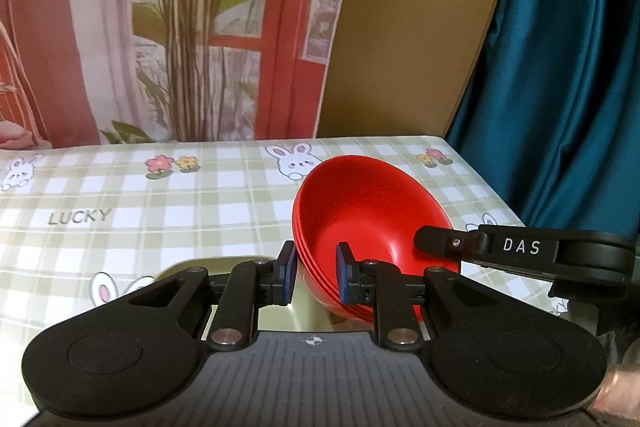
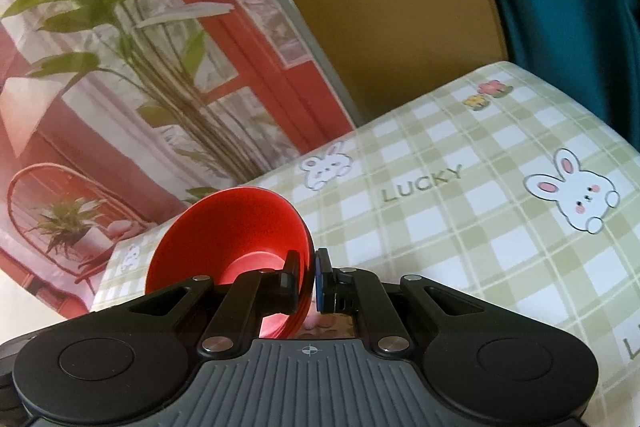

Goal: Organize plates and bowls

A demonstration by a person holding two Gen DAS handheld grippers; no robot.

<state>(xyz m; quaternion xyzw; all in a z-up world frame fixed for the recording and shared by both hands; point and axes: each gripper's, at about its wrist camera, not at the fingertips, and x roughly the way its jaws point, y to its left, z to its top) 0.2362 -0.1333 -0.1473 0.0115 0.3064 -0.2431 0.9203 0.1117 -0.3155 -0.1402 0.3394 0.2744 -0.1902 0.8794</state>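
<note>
"LUCKY" on the tablecloth (image 1: 120, 187); "DAS" on the right claw (image 1: 434, 241).

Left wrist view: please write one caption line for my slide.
Left gripper and right gripper clamp opposite rims of stacked red bowls above the checked tablecloth.

Both grippers, left gripper (image 1: 316, 277) and right gripper (image 2: 307, 281), angle downward with fingers (image 1: 344, 277) clamped.

A green-checked tablecloth (image 1: 160, 195) printed with rabbits and flowers covers the worktop. Behind it hang a printed backdrop (image 1: 160, 27) with plants and a teal curtain (image 1: 560, 67).
</note>
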